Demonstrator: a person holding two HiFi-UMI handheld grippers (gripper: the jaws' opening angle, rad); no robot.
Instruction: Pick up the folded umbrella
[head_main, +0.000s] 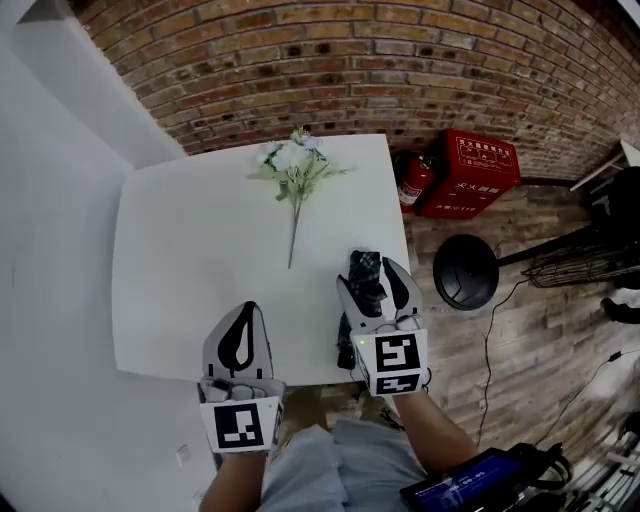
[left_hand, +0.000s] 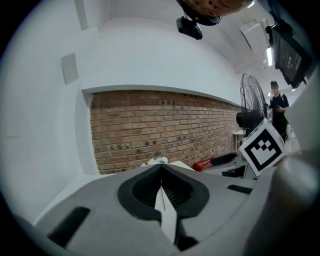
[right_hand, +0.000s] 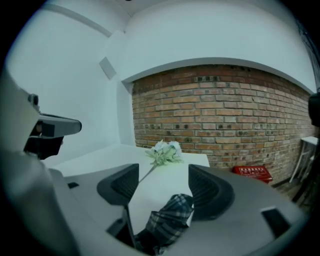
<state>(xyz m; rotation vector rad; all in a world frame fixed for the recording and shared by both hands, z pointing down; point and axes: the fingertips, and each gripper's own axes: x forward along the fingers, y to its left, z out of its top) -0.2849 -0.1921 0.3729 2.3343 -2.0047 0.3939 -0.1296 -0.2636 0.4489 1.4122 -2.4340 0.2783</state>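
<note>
The folded umbrella (head_main: 362, 290), dark plaid fabric, lies near the front right edge of the white table (head_main: 190, 240). My right gripper (head_main: 368, 275) stands around it with its jaws apart. In the right gripper view the umbrella (right_hand: 167, 220) lies low between the jaws of the right gripper (right_hand: 162, 172), leaning toward the right one, and no pad presses on it. My left gripper (head_main: 249, 308) hovers over the table's front edge to the left of the umbrella. In the left gripper view, the left gripper (left_hand: 161, 167) has its jaws meeting at the tips with nothing held.
A bunch of white flowers (head_main: 295, 165) with a long stem lies at the table's far middle. Right of the table on the wooden floor stand a fire extinguisher (head_main: 415, 180), a red box (head_main: 470, 170) and a black round fan base (head_main: 465, 270). A brick wall runs behind.
</note>
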